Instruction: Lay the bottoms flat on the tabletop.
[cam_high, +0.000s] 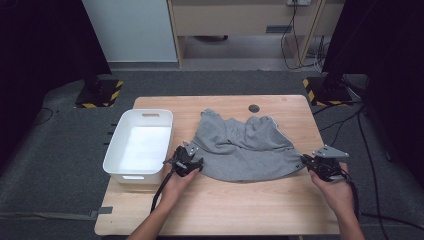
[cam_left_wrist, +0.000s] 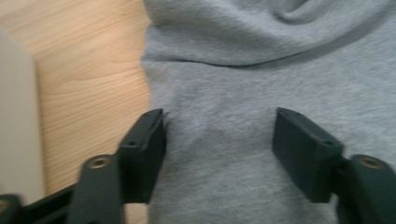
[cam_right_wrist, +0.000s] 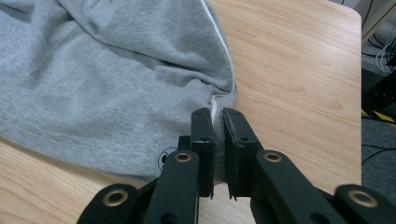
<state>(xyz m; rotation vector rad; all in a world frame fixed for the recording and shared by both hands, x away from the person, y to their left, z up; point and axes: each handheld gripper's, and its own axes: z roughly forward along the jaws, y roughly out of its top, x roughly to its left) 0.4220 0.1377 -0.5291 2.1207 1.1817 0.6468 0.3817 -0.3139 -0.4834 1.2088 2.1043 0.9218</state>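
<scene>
A grey garment (cam_high: 245, 147) lies crumpled in the middle of the wooden table (cam_high: 240, 205). My left gripper (cam_high: 196, 161) is at its left hem. In the left gripper view the jaws (cam_left_wrist: 219, 140) stand apart over the grey fabric (cam_left_wrist: 261, 70), and the pads do not press on it. My right gripper (cam_high: 304, 161) is at the garment's right corner. The right gripper view shows its jaws (cam_right_wrist: 217, 126) shut on a pinch of the grey cloth (cam_right_wrist: 107, 70) beside a white seam.
A white plastic bin (cam_high: 114, 150) stands on the table's left side, close to my left hand. A dark round hole (cam_high: 254, 108) sits near the far edge. Bare wood (cam_high: 250, 210) runs along the front, and cables trail on the floor at the right.
</scene>
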